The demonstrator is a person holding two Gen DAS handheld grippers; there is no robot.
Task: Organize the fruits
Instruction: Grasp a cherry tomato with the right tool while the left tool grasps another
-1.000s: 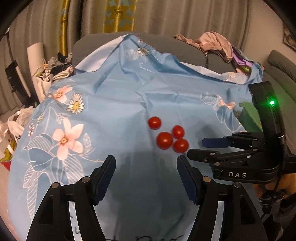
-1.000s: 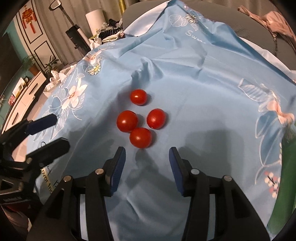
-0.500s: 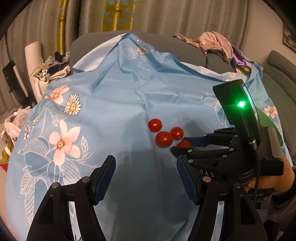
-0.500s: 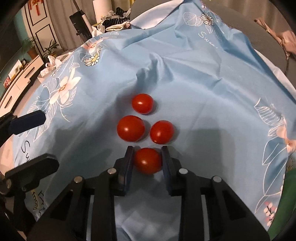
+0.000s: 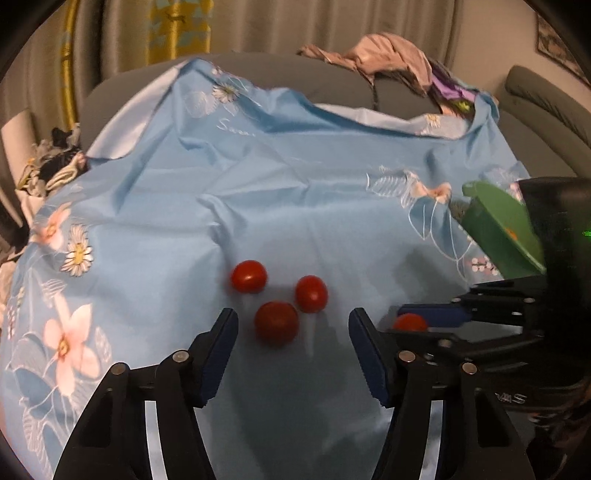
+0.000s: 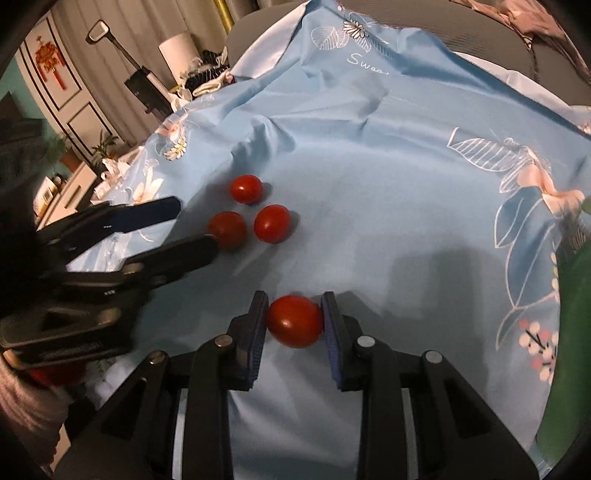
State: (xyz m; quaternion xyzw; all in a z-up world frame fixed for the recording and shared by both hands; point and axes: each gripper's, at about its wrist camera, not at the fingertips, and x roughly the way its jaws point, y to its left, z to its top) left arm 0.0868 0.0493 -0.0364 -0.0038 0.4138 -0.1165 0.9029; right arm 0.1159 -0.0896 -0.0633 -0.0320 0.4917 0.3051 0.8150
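While the green container [image 5: 498,229] sits apart, right gripper [image 6: 294,321] clamps a tomato [image 6: 295,320].

Three tomatoes [image 5: 276,325] clustered on the cloth [image 5: 295,192], container [image 5: 498,229] far right.

We see grey pleated curtains [image 5: 332,22] at back, grey sofa [image 5: 546,99] w/ heaped clothes [image 5: 384,55], panelled wall [image 6: 74,92] left, dim light
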